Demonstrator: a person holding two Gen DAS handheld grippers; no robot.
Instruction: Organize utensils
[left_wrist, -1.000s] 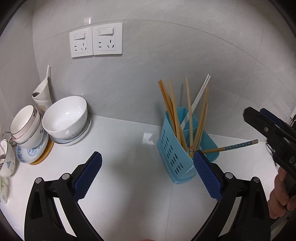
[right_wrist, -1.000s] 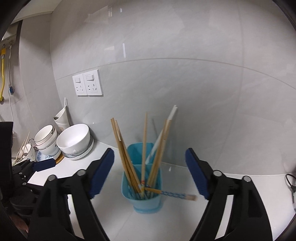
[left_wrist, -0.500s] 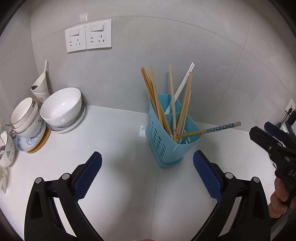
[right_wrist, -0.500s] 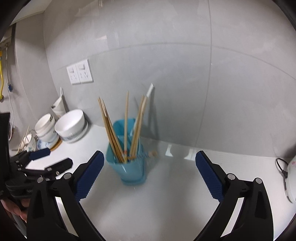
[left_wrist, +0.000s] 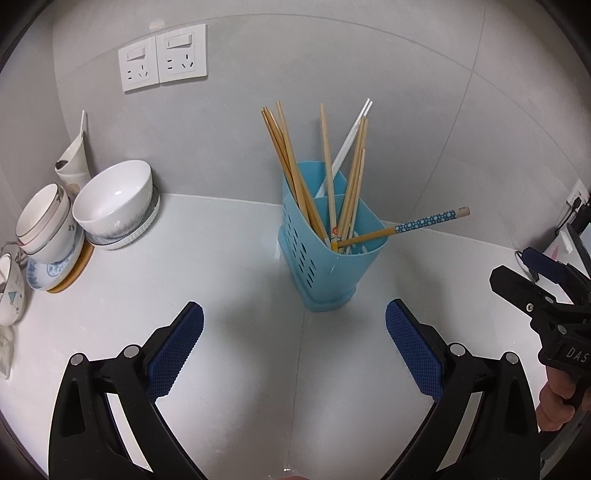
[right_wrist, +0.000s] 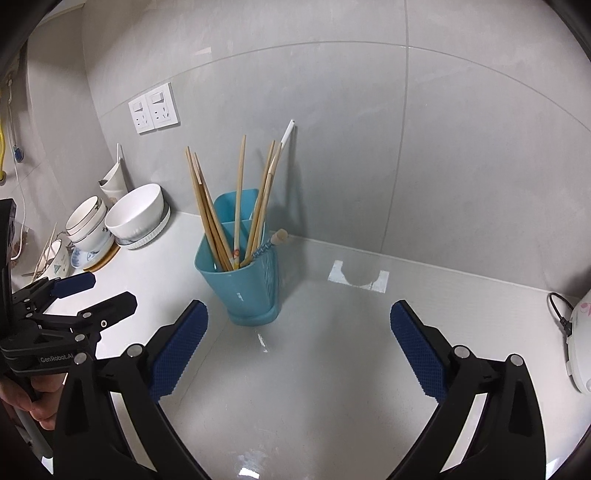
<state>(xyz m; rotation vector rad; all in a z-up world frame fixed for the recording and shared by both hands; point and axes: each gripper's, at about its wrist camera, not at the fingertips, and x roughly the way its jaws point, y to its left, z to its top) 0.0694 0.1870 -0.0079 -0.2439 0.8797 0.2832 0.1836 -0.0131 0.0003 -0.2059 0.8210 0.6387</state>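
— What's in the blue holder (left_wrist: 325, 258)?
— Wooden chopsticks (left_wrist: 295, 173), upright, fanning outward; the dotted chopstick (left_wrist: 406, 230) leans rightward over the rim.
— Tools?
— Left tool (left_wrist: 295, 343) and right tool (right_wrist: 299, 339) both spread, empty, above the bench (left_wrist: 221, 280).

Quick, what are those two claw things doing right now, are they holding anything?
Left gripper: open, holding nothing.
Right gripper: open wide, holding nothing; its jaws have just been opening.
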